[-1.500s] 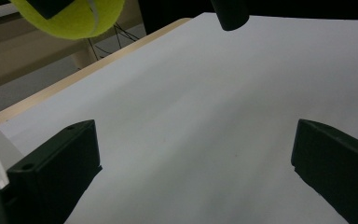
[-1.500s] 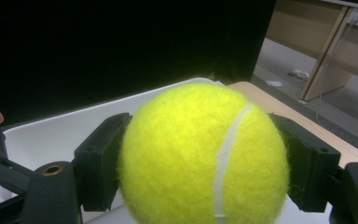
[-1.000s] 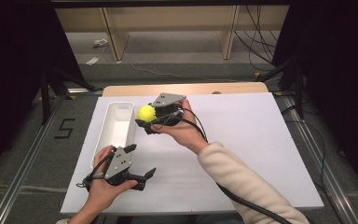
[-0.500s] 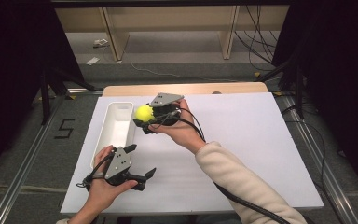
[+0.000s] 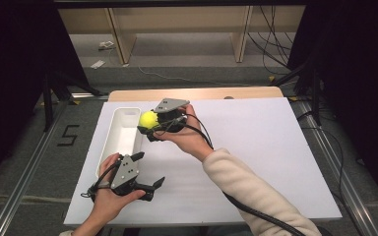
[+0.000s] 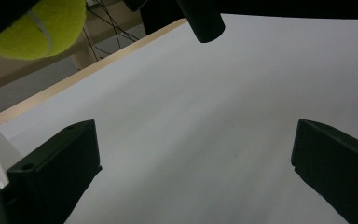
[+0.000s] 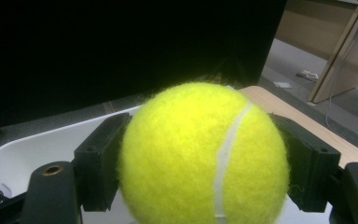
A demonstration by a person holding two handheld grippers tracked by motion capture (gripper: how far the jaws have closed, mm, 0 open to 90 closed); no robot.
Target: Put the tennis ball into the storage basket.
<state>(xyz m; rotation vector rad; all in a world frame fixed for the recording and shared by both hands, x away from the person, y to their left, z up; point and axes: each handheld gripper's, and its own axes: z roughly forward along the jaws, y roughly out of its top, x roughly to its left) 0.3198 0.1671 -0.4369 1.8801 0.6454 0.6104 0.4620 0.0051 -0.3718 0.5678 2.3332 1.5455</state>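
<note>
Only readable thing is a big black "5" (image 5: 68, 135) marked on the grey floor (image 5: 29, 172), just left of the bench (image 5: 275, 147). Nothing else legible anywhere.

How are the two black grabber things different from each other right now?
The right gripper is shut on the yellow tennis ball; the left gripper has its jaws wide apart with nothing between them. The right gripper sits farther up the table, at the edge of the white bin; the left gripper is low near the person, beside the bin's near end. Both are black, hand-held and carry a grey plate.
</note>
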